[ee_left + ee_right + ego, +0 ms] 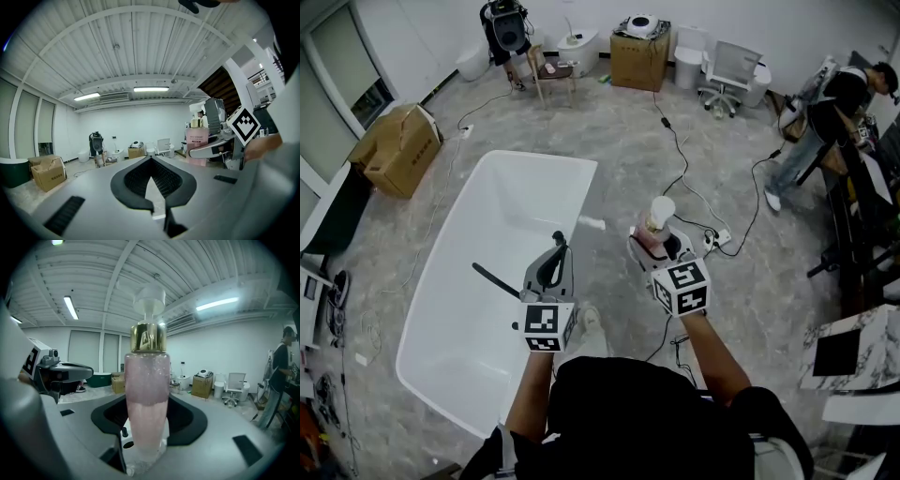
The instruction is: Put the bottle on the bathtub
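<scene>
A pink bottle (pixel 657 225) with a gold collar and a white pump top stands upright in my right gripper (pixel 658 247), which is shut on its lower body. In the right gripper view the bottle (pixel 146 394) fills the middle between the jaws of the right gripper (pixel 144 434). The bottle hangs over the floor, just right of the white bathtub (pixel 497 281). My left gripper (pixel 557 242) is over the tub's right side, shut with nothing in it. The left gripper view shows the left gripper (pixel 151 161) with its jaws closed, and the bottle (pixel 197 140) off to the right.
A cardboard box (pixel 398 148) lies left of the tub, and another box (pixel 639 52) stands at the back. Cables (pixel 694 192) run over the floor right of the tub. An office chair (pixel 729 70) and a person (pixel 825 122) are at the right. A marble slab (pixel 853 347) lies near right.
</scene>
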{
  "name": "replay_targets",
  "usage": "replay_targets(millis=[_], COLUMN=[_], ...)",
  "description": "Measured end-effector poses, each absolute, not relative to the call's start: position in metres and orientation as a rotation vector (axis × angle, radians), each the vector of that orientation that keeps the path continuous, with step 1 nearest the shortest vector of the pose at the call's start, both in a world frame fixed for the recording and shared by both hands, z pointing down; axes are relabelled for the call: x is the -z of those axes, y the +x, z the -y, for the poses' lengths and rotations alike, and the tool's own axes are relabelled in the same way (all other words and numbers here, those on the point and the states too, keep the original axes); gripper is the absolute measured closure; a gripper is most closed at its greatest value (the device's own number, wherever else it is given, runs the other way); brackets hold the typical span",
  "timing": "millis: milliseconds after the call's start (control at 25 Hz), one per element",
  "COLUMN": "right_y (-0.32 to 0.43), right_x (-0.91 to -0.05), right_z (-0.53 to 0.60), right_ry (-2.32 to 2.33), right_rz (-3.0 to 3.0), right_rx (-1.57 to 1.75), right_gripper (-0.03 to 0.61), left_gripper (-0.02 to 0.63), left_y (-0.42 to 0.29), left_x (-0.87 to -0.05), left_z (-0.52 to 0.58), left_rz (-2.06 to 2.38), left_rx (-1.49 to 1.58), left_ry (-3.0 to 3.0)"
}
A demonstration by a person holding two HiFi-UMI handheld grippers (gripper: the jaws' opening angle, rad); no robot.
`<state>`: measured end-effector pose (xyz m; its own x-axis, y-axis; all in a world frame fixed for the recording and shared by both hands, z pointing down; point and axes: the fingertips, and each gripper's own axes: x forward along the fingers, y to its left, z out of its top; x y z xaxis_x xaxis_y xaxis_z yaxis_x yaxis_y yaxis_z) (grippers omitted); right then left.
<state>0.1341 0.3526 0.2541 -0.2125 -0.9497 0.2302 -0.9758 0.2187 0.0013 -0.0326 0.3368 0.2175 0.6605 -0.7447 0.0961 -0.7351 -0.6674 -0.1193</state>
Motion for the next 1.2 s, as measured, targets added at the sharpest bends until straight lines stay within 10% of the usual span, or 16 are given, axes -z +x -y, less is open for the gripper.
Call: replay_targets(millis=[1200], right_y=[0.099], right_x=[-0.263], right_z=[-0.037], right_ry=[1.772], right_rz=[2.306], right_rx=[-0.282], right_gripper=[0.341], left_gripper=[0.601], left_y=[-0.062], left_x=[-0.226], left_z=[-0.019], left_rz=[-1.324], left_rx=[0.230], left_ry=[-2.859])
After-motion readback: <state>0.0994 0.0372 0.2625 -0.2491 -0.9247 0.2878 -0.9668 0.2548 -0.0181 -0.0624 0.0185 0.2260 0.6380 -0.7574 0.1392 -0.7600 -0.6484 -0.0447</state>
